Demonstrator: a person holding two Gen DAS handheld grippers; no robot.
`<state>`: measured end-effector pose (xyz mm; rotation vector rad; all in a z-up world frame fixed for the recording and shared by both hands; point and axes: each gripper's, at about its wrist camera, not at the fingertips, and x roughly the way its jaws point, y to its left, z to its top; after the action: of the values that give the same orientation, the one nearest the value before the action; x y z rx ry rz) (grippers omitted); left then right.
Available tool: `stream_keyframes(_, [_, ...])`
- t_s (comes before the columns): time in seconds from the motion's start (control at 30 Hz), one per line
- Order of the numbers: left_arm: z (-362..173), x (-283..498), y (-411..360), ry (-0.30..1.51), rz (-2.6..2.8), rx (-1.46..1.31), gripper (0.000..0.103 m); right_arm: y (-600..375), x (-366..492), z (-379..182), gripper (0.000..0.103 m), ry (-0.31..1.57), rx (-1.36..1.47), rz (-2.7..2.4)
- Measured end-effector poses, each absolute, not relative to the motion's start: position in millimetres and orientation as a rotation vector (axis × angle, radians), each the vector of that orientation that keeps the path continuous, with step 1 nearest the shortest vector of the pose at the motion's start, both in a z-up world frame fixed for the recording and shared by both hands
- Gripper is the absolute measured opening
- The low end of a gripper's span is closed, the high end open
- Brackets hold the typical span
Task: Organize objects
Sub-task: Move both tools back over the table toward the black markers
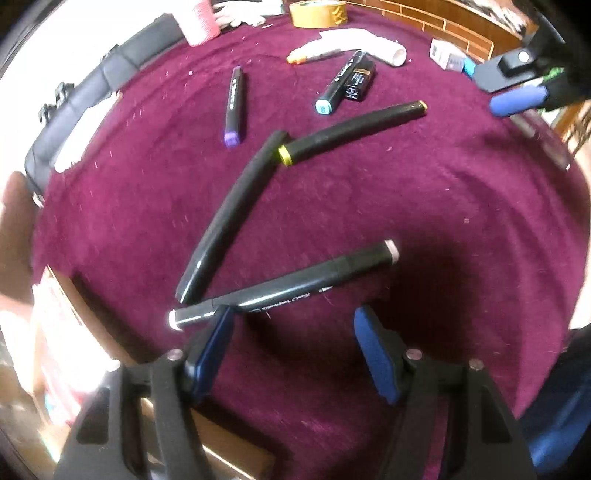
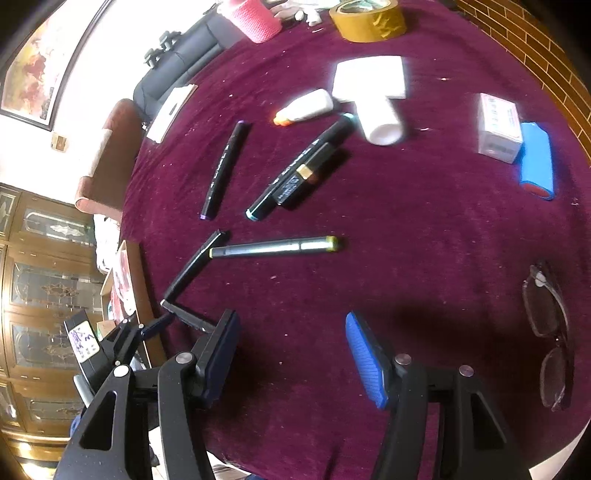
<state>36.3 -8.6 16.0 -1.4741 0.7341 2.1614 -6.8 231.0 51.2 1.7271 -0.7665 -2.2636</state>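
Observation:
Several black markers lie on the maroon cloth (image 1: 406, 206). In the left wrist view a white-capped marker (image 1: 284, 286) lies just in front of my open left gripper (image 1: 293, 325), its left finger (image 1: 218, 339) touching or nearly over it. A plain black marker (image 1: 229, 218), a yellow-capped marker (image 1: 351, 131), a purple-tipped marker (image 1: 234, 105) and a teal-tipped marker (image 1: 340, 83) lie beyond. My right gripper (image 2: 291, 332) is open and empty above the cloth; it also shows in the left wrist view (image 1: 517, 92). The yellow-capped marker (image 2: 273, 246) lies ahead of it.
A tape roll (image 2: 367, 18), pink cup (image 2: 253, 18), white bottle (image 2: 306, 107), white tube (image 2: 380, 118), white box (image 2: 498, 127) and blue object (image 2: 537, 162) sit at the far side. Glasses (image 2: 550, 332) lie at right. A black bag (image 1: 85, 96) lines the left edge.

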Motion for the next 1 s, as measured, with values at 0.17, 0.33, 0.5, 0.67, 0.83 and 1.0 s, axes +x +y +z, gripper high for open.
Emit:
stream_keyframes(0.17, [18,32,-5,0.563,2.152,-1.525,0.016,232,-9,51,0.064,-0.743,1.728,-2.27])
stream_keyframes(0.33, [22,46,-1,0.268,2.084,-1.565,0.015,223,-18,56,0.064,-0.702,1.713,-2.266])
stream_keyframes(0.5, [43,37,-14,0.335,2.199,-1.498,0.036,209,-23,55,0.064,-0.66,1.713,-2.232])
stream_keyframes(0.67, [46,25,-12,0.549,2.169,-1.453,0.048,207,-26,54,0.064,-0.641,1.721,-2.214])
stream_keyframes(0.83, [24,8,3,0.758,2.093,-1.47,0.05,216,-26,57,0.064,-0.642,1.709,-2.23])
stream_keyframes(1.0, [18,0,8,0.779,2.123,-1.481,0.054,228,-26,56,0.064,-0.663,1.714,-2.248])
